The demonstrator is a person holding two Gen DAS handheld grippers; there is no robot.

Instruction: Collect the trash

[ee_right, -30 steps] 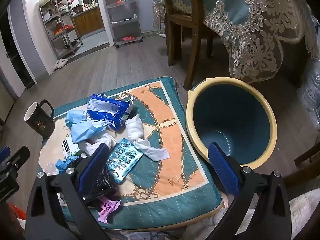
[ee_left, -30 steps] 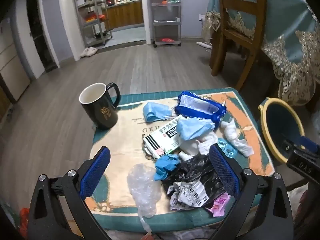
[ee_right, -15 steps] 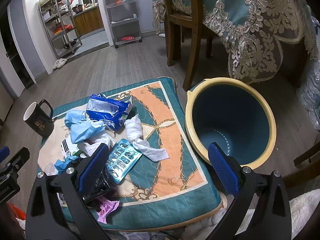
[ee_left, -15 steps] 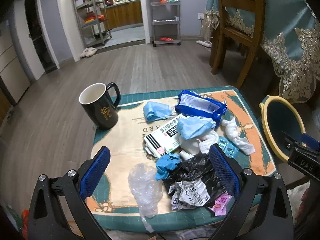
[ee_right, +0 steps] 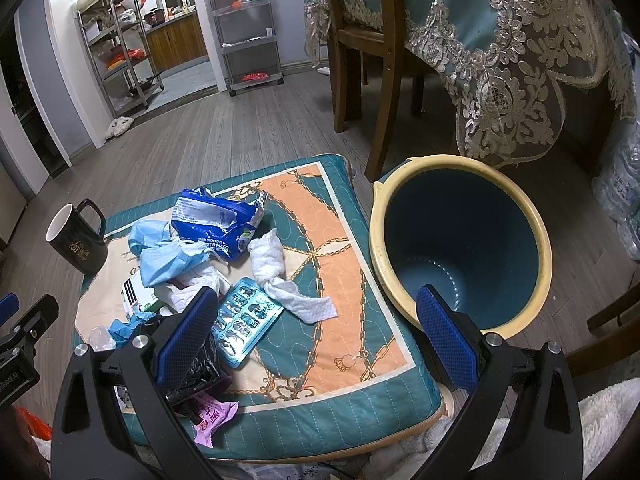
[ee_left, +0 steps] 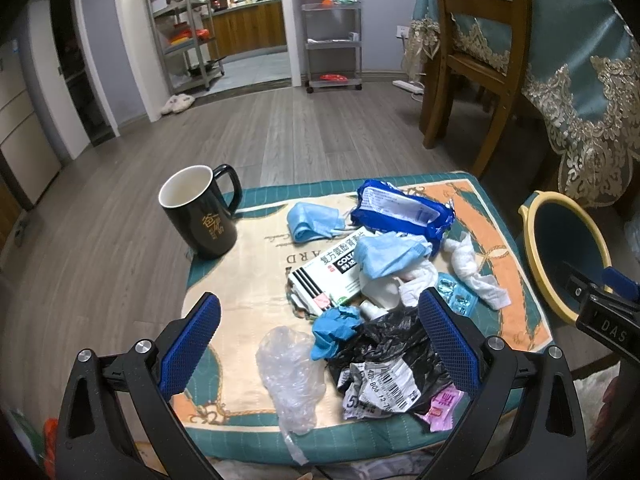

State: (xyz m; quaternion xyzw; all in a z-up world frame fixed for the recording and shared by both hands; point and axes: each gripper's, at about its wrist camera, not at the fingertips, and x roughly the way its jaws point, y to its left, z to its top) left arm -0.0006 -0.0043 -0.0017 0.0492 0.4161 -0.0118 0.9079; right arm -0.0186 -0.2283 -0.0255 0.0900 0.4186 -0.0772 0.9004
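Trash lies piled on a patterned cushion: a blue wrapper, two blue face masks, a white medicine box, crumpled tissue, a blister pack, a blue glove, a black bag with a barcode label, clear plastic and a pink wrapper. My left gripper hovers open above the near pile, holding nothing. My right gripper is open and empty over the cushion's right side, beside the blue bin with a yellow rim.
A black mug stands upright on the cushion's far left corner. A wooden chair and a table under a lace-edged teal cloth rise behind the bin. Metal shelf racks stand far across the wooden floor.
Both views have shifted only slightly; the trash and bin sit a touch nearer the frame centre. Both grippers stay open and nothing was picked up.
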